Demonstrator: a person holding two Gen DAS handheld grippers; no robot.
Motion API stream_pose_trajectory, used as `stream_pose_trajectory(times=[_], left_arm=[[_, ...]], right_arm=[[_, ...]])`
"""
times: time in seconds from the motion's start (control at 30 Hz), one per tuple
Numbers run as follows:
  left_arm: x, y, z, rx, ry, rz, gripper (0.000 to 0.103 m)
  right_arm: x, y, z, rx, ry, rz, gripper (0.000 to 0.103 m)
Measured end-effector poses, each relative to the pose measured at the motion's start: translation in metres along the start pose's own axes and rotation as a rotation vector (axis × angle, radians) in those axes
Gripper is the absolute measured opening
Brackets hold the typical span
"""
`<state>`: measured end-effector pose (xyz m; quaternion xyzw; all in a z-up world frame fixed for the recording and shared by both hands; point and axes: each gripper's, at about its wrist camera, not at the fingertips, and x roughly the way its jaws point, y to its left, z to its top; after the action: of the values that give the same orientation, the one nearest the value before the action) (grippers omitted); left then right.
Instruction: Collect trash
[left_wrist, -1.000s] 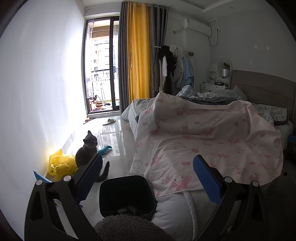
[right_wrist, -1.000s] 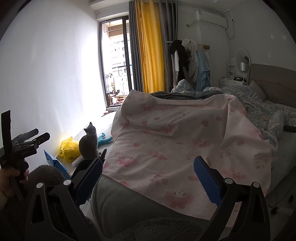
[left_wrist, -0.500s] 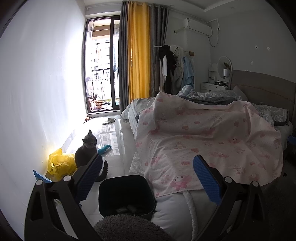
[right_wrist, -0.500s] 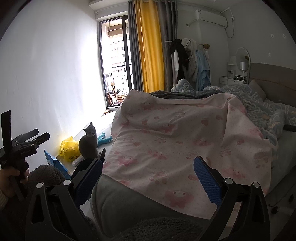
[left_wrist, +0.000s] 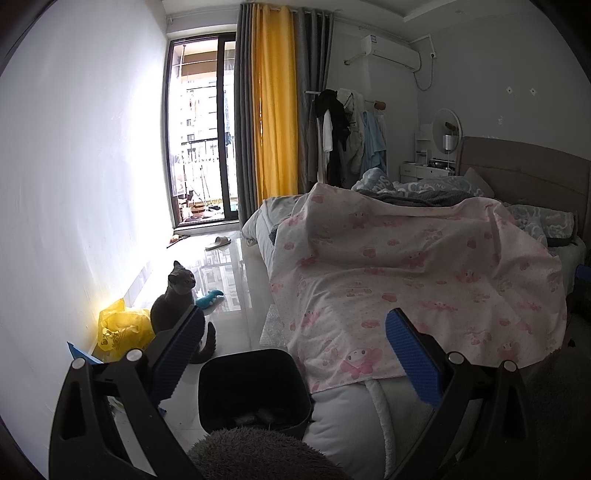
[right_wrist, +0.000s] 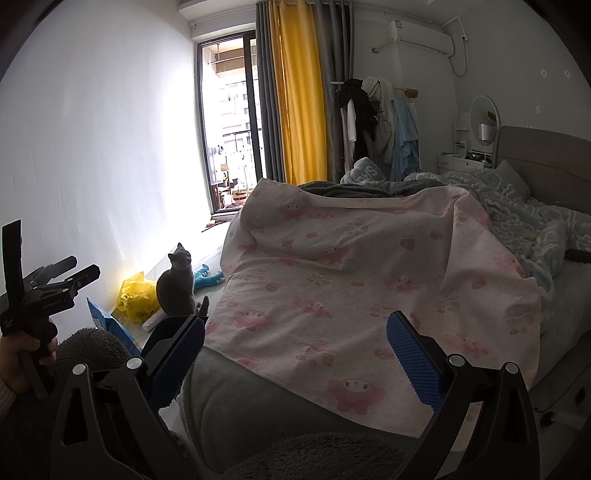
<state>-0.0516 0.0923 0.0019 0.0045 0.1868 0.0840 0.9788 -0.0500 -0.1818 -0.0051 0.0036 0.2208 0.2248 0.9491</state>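
Observation:
A dark trash bin (left_wrist: 253, 387) stands on the floor at the foot of the bed, just ahead of my left gripper (left_wrist: 295, 350), which is open and empty. A crumpled yellow plastic bag (left_wrist: 123, 328) lies by the left wall, with a blue packet (left_wrist: 79, 352) beside it. Both also show in the right wrist view: the yellow bag (right_wrist: 135, 295) and the blue packet (right_wrist: 107, 325). My right gripper (right_wrist: 295, 350) is open and empty, held over the bed's pink blanket (right_wrist: 351, 280). The left gripper (right_wrist: 44, 291) shows at the far left of that view.
A grey cat (left_wrist: 173, 299) sits on the glossy floor beside the yellow bag, next to a teal toy (left_wrist: 208, 297). The bed (left_wrist: 406, 266) fills the right side. A slipper (left_wrist: 218, 242) lies near the balcony door. A clothes rack (left_wrist: 347, 140) stands by the curtains.
Both grippers have barely moved. The cat has turned its head slightly.

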Motion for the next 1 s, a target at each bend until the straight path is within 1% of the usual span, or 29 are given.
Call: stream_pose_trajectory(times=[1.0], left_arm=[[-0.0007,-0.0002,0.0002,0.003,0.000,0.001,0.100]], right_arm=[[0.0006,-0.0033,0.0012,-0.003,0.002,0.003,0.100]])
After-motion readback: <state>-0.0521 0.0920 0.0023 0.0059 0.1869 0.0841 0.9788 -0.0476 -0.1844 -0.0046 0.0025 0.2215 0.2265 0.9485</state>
